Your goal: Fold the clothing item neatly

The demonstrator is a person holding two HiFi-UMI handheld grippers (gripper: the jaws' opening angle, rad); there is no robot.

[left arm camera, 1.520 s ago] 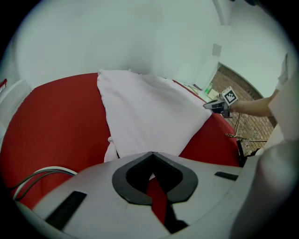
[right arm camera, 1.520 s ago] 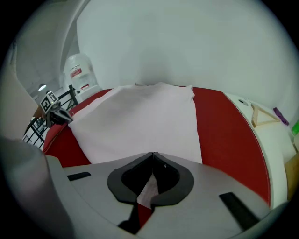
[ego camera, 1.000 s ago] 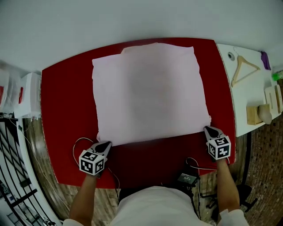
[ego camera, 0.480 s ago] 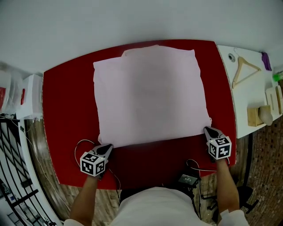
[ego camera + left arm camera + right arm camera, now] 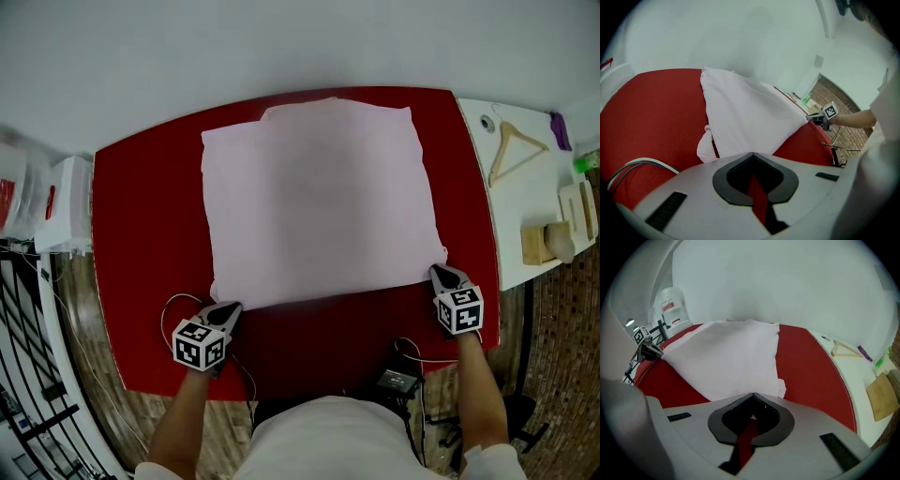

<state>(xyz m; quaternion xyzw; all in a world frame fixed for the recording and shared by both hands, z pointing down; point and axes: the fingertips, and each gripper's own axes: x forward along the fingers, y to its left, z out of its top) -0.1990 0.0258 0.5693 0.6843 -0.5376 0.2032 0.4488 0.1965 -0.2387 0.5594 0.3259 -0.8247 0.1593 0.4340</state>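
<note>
The pink garment (image 5: 319, 206) is spread flat and nearly square on the red table (image 5: 141, 234), stretching away ahead of both grippers. Its near hem runs from one gripper's tips to the other's. The left gripper (image 5: 228, 309) is closed, with the near-left end of the hem apparently pinched at its tips and a small flap of cloth bunched just to its outer side. The right gripper (image 5: 437, 274) is likewise closed on the near-right end, again with a small flap just outside it.

The step in hand is judged to be the first fold, carrying the near hem away to the far hem. Both grips should be kept firm and both corners raised together and level, so that the hem is held taut between them. The hem should be laid square on the far edge, with the bunched flaps smoothed in. A wooden hanger (image 5: 514, 148) lies well beyond the right gripper's outer side, on a white side table.
</note>
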